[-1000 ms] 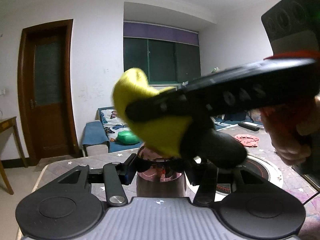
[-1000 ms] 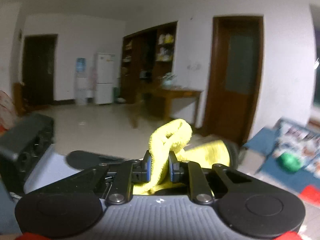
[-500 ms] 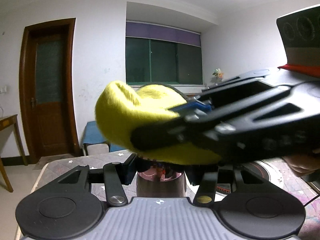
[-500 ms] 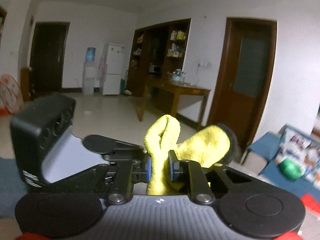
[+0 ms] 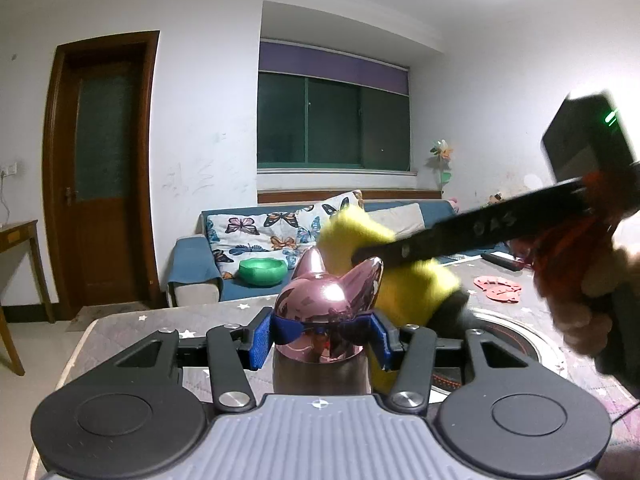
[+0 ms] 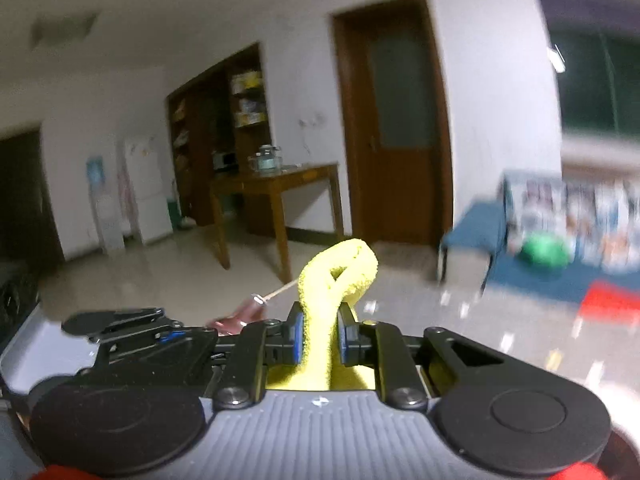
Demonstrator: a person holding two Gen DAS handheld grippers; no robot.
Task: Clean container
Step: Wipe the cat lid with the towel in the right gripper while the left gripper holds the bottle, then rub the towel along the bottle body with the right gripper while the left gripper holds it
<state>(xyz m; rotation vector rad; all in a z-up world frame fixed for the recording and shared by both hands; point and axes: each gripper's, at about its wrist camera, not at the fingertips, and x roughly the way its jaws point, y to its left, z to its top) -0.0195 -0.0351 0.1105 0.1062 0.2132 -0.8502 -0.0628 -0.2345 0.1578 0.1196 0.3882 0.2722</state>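
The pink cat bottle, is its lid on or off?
On. The shiny pink cat-ear lid sits atop the bottle, with the left gripper shut on it just under the ears.

I am counting two grippers at work, the left gripper (image 5: 320, 338) and the right gripper (image 6: 320, 334), along with one pink metallic container (image 5: 326, 312) and one yellow cloth (image 6: 334, 292). I am also seeing one green bowl (image 5: 263, 271) lying on one blue sofa (image 5: 192, 264), one brown door (image 5: 102, 168) and one dark window (image 5: 334, 124). I am picking out one wooden table (image 6: 276, 188) in the right wrist view.
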